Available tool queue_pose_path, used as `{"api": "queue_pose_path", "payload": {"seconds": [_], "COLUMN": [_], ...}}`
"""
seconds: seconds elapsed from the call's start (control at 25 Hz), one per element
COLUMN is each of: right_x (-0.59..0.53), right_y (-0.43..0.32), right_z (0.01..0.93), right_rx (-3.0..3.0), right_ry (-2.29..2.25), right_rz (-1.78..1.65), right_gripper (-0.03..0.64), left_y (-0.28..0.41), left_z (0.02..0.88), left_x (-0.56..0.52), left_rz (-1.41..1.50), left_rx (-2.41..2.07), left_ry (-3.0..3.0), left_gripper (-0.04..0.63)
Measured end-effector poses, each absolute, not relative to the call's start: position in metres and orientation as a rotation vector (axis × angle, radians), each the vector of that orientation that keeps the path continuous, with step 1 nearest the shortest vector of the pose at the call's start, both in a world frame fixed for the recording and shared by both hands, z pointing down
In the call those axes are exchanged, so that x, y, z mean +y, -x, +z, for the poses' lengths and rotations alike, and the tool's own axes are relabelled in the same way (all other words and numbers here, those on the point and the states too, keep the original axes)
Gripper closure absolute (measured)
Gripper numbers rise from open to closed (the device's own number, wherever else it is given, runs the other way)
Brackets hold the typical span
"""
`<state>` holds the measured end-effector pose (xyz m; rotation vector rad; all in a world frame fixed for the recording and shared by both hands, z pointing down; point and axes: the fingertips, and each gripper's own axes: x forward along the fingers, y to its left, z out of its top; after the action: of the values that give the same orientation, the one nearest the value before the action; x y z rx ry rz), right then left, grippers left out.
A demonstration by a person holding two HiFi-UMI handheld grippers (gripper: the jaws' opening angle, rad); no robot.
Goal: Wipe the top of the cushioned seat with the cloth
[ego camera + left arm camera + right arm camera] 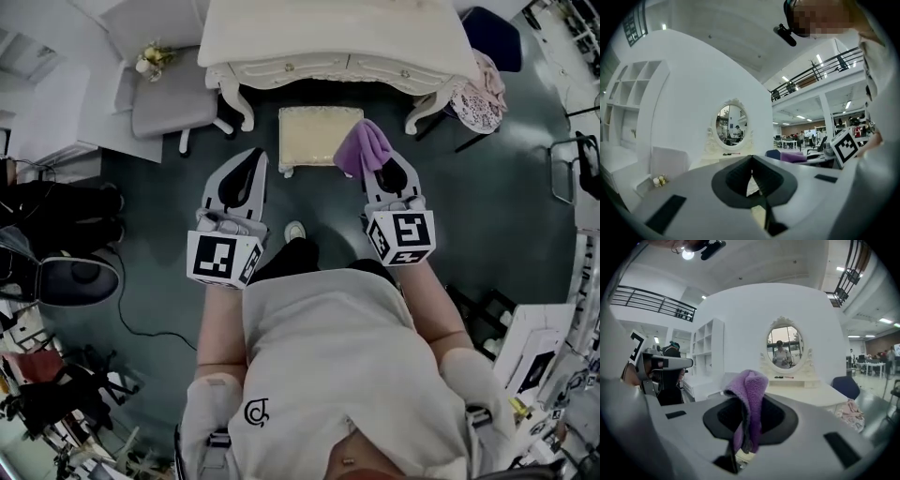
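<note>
The cushioned seat (314, 136) is a cream stool with white legs, standing on the dark floor in front of a dressing table. My right gripper (391, 174) is shut on a purple cloth (364, 147), which bunches up beyond the jaw tips by the seat's right edge. In the right gripper view the cloth (750, 392) is pinched upright in that gripper (746, 405). My left gripper (242, 176) is held to the left of the seat's front, shut and holding nothing. In its own view the left gripper (752, 159) has its tips together, and a strip of the seat (753, 185) shows through below.
A white dressing table (337, 42) with an oval mirror (784, 347) stands behind the seat. A grey chair (173, 103) is at the left, and a dark blue chair (495, 36) and a pink-draped stool (478, 94) at the right. A cable (141, 323) lies on the floor.
</note>
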<state>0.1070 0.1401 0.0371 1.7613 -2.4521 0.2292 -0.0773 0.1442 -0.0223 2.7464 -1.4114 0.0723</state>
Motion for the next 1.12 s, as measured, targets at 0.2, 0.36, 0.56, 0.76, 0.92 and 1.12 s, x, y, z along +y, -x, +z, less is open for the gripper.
{"api": "queue_pose_path", "payload": {"seconds": [0.2, 0.36, 0.56, 0.76, 0.92, 1.12], "right_x": [0.099, 0.066, 0.031, -0.006, -0.030, -0.053], "right_y": [-0.075, -0.055, -0.044, -0.036, -0.025, -0.011], "right_z": [0.070, 0.115, 0.195, 0.282, 0.344, 0.421], "right_rx": [-2.365, -2.334, -2.304, -2.281, -2.288, -2.252], "right_ry": [-1.740, -1.639, -1.518, -1.376, -1.261, -1.174], "right_rz": [0.281, 0.309, 0.405, 0.489, 0.554, 0.623], "right_gripper": [0.540, 0.537, 0.537, 0.537, 0.537, 0.537], "left_y": [0.100, 0.100, 0.108, 0.104, 0.097, 0.091], "left_z": [-0.002, 0.024, 0.101, 0.174, 0.229, 0.291], "left_x": [0.101, 0.070, 0.048, 0.032, 0.011, -0.014], "left_rz": [0.093, 0.070, 0.095, 0.129, 0.122, 0.188], "left_rx": [-1.320, -1.313, -1.338, -1.308, -1.300, -1.250], "left_ry": [-2.740, -2.742, -2.647, -2.570, -2.541, -2.558], "left_gripper": [0.583, 0.583, 0.583, 0.583, 0.583, 0.583]}}
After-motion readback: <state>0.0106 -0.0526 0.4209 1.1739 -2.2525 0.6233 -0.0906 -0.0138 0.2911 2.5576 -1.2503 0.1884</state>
